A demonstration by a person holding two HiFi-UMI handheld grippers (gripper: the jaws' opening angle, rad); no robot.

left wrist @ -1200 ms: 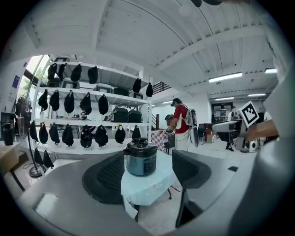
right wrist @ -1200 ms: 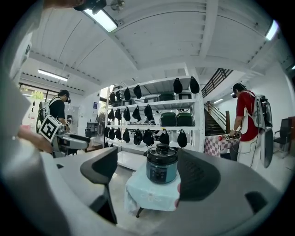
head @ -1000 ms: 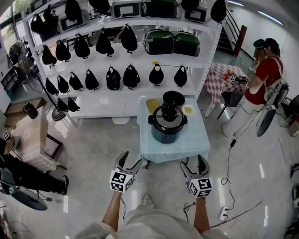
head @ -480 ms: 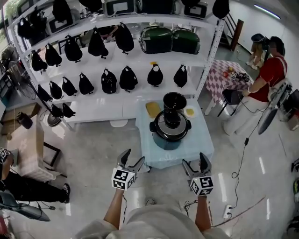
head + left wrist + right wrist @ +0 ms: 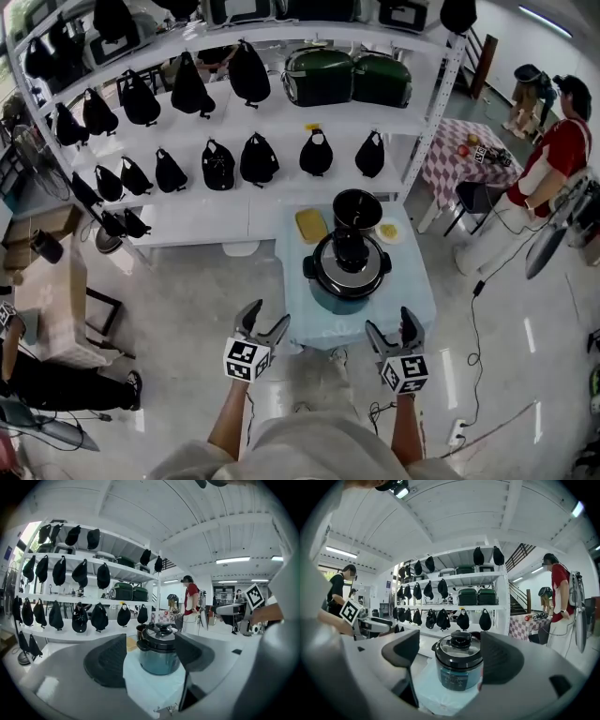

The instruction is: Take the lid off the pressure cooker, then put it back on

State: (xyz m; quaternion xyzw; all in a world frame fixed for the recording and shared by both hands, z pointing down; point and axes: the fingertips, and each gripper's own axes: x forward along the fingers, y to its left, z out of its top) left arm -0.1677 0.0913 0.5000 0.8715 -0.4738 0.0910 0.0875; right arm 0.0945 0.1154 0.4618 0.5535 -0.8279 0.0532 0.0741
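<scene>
1. Stepped nearer over the last second, bringing the table down from the upper middle of the head view toward the centre, its near edge now just above both tongs.
2. Kept the left tongs at lower left of centre and the right tongs at lower right of centre, much as before.
3. Held both tongs wide, gripping nothing. Framed the pressure cooker between the jaws in each gripper view, but stayed well short of it.
4. Found the pressure cooker at the middle of the head view, standing on the table, with the lid seated on it and untouched.
5. Judged the task not yet begun: approach only, with the lid's removal and return both still ahead.
6. Could not see into the pressure cooker with the lid closed.
7. Noted a black pot just behind the pressure cooker, toward the top of the frame and open-topped. Looked empty, perhaps, though too dark inside to be sure.
8. Noted a yellow tray up and left of the pressure cooker and a small plate up and right, the plate carrying something yellowish, too small to name.
</scene>
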